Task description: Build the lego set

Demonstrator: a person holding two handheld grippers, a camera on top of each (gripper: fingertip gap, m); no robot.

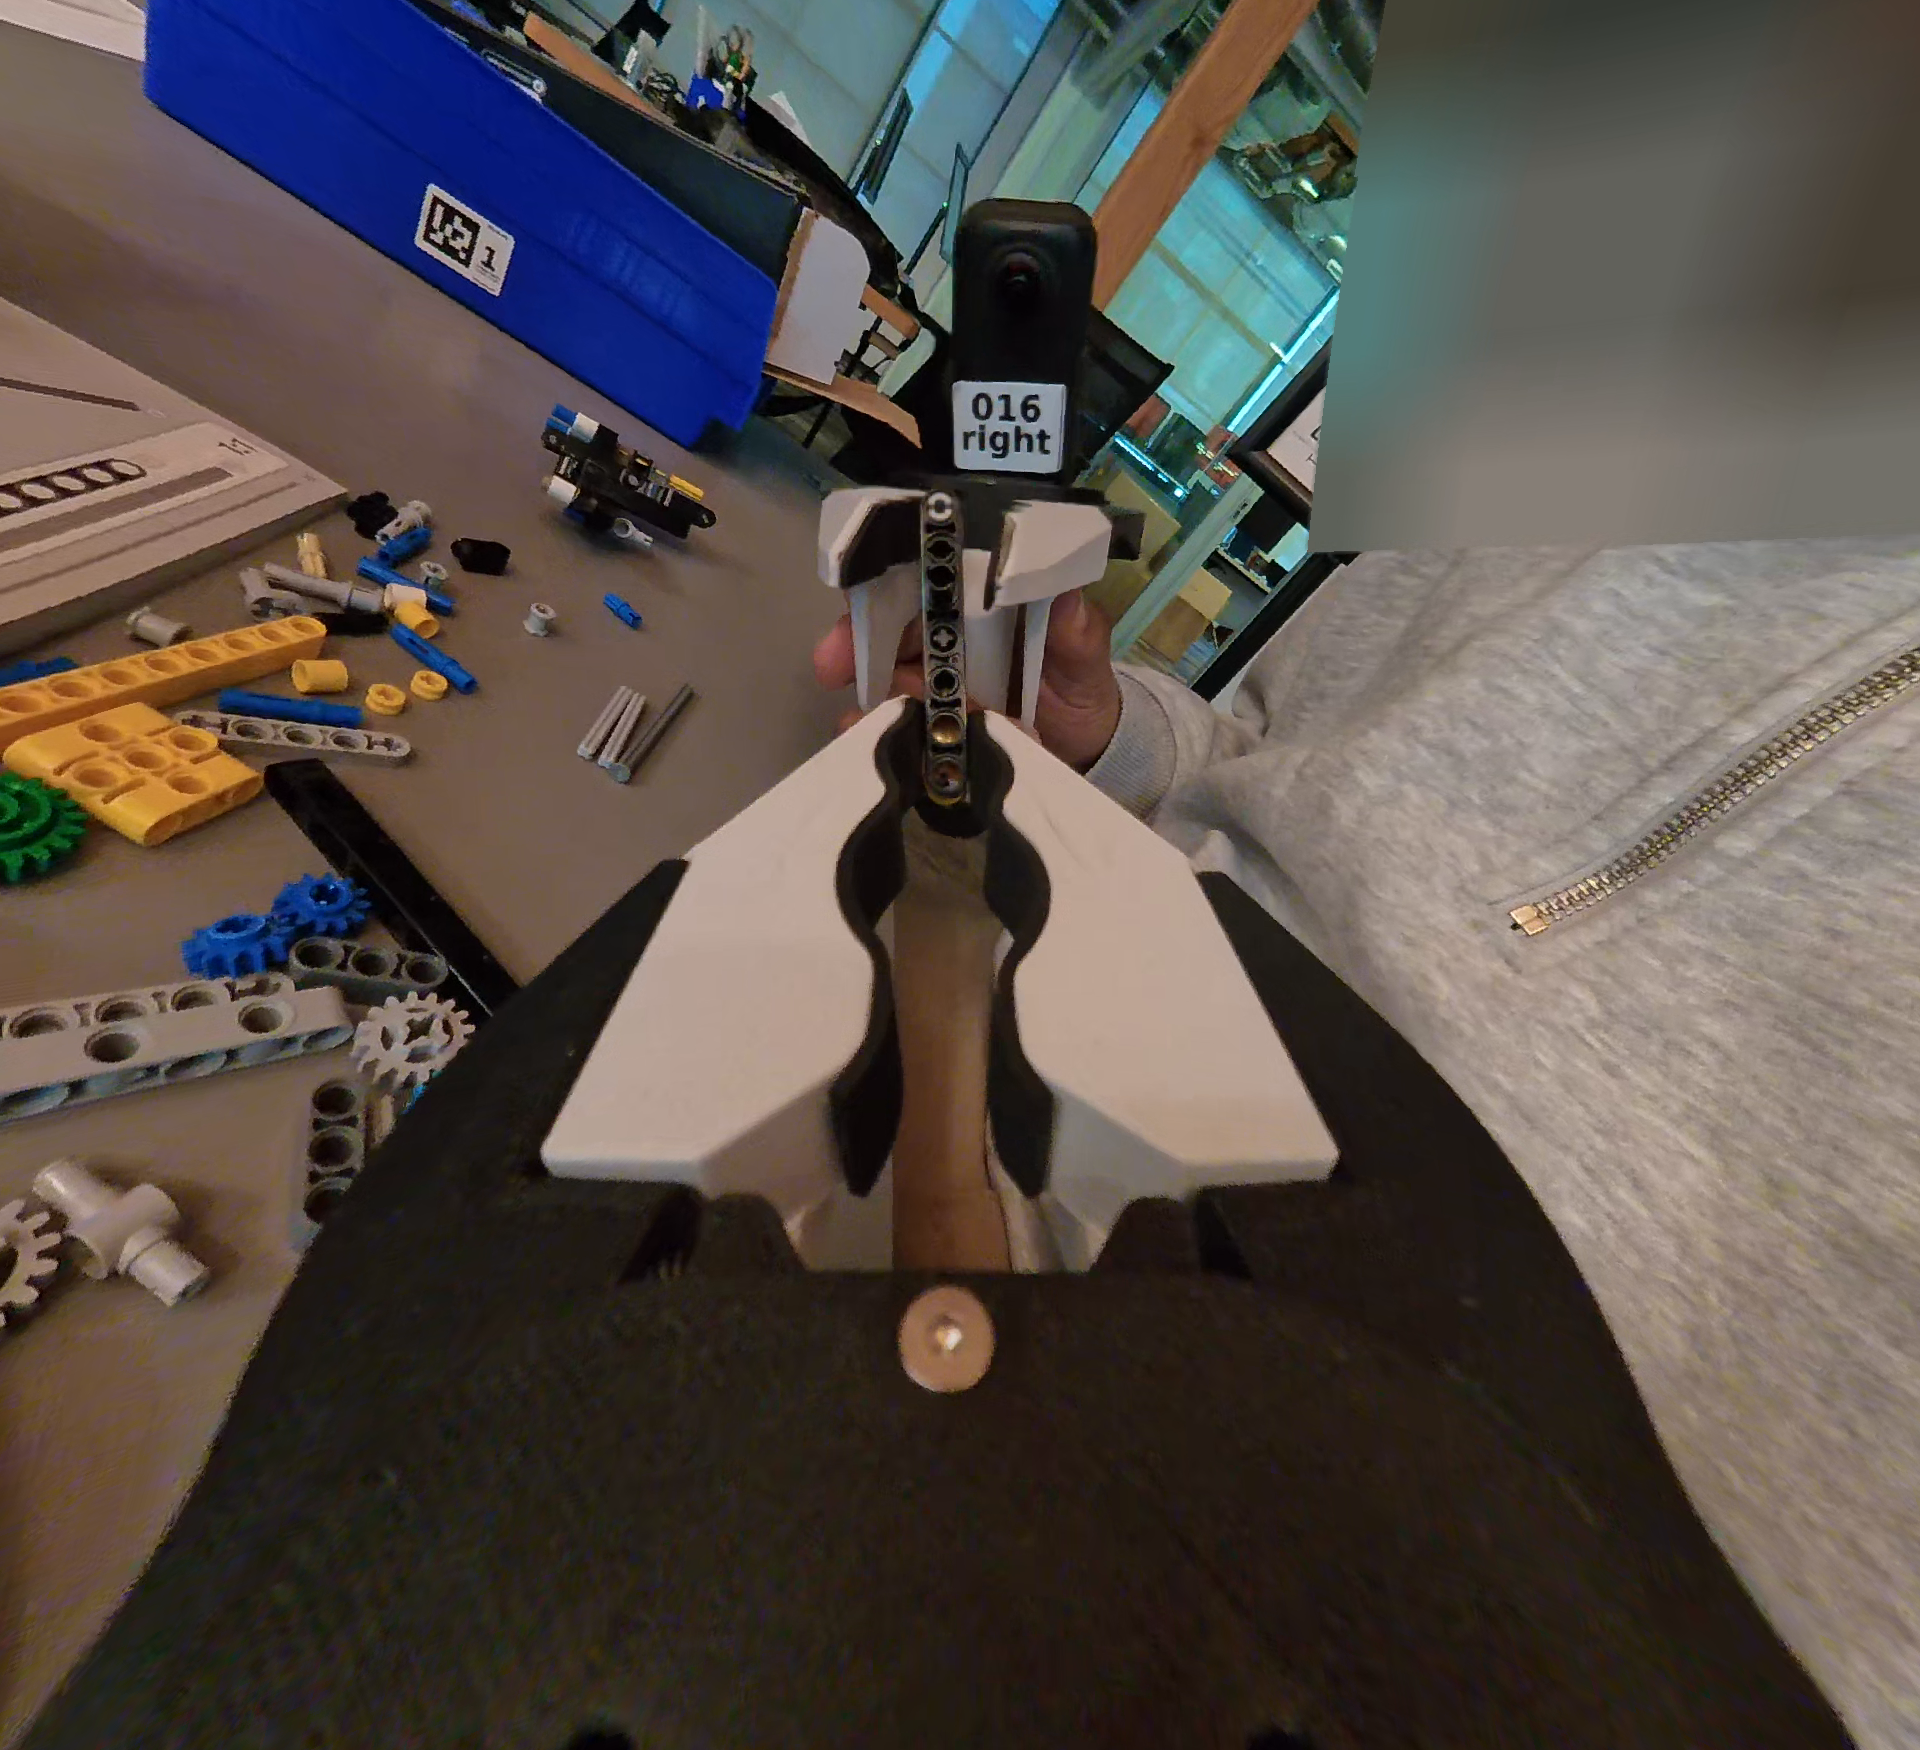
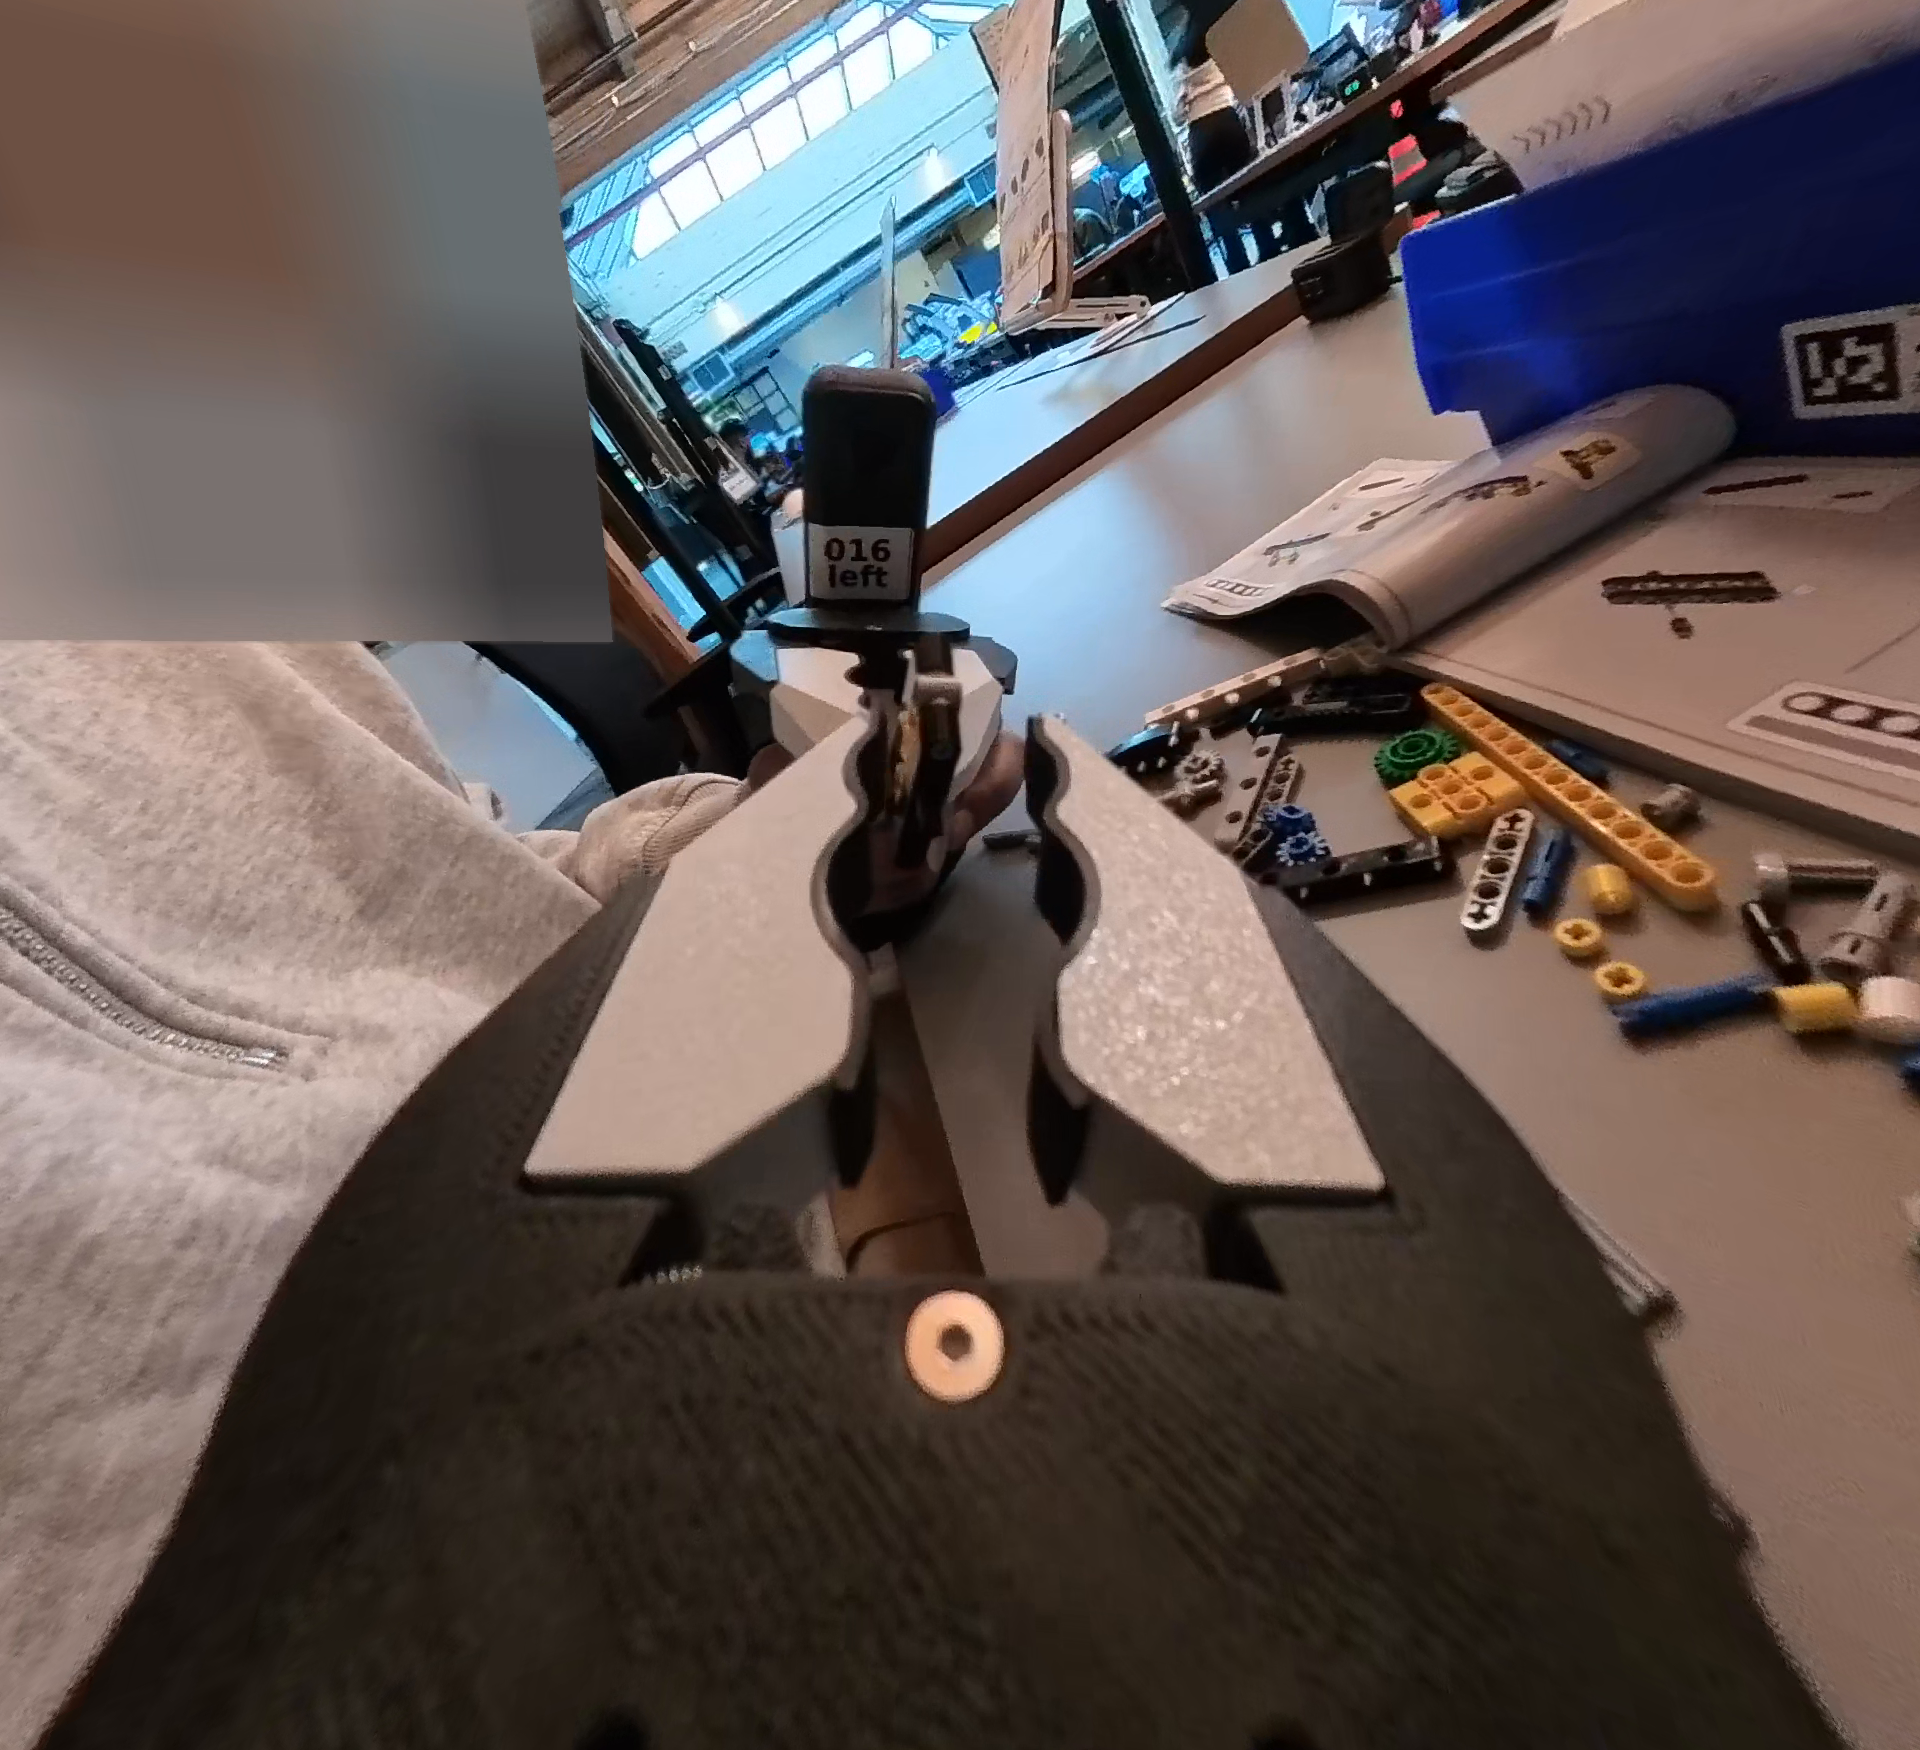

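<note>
Facing each other above the near edge of the tabletop (image 1: 436, 370), the two grippers met tip to tip in front of a person in a grey zipped sweatshirt (image 1: 1558, 817). The left gripper (image 1: 943, 791) had its jaws closed together on the lower end of a thin black beam (image 1: 943, 640) pierced with a row of holes, which stood upright between the two tools. In the left wrist view, the right gripper (image 1: 940, 651) sat just beyond, its jaws standing apart on either side of the beam; whether they touched the beam could not be told. The right wrist view showed those same jaws with a clear gap between them, the left gripper and the dark beam (image 2: 914, 765) framed in that gap.

Loose building pieces lay scattered on the tabletop to the side: a long yellow beam (image 2: 1569, 801), a flat yellow plate (image 2: 1449, 791), a green gear (image 1: 31, 827), two blue gears (image 1: 275, 926), grey beams (image 1: 156, 1035), a pale gear (image 1: 410, 1035), blue pins and small yellow bushes. A small black assembly (image 1: 623, 485) with blue, white and yellow parts stood farther off, well apart from the grippers. An open instruction booklet (image 2: 1558, 547) rested beyond the pieces, and a blue bin (image 1: 436, 121) bearing a square black-and-white marker stood behind it.
</note>
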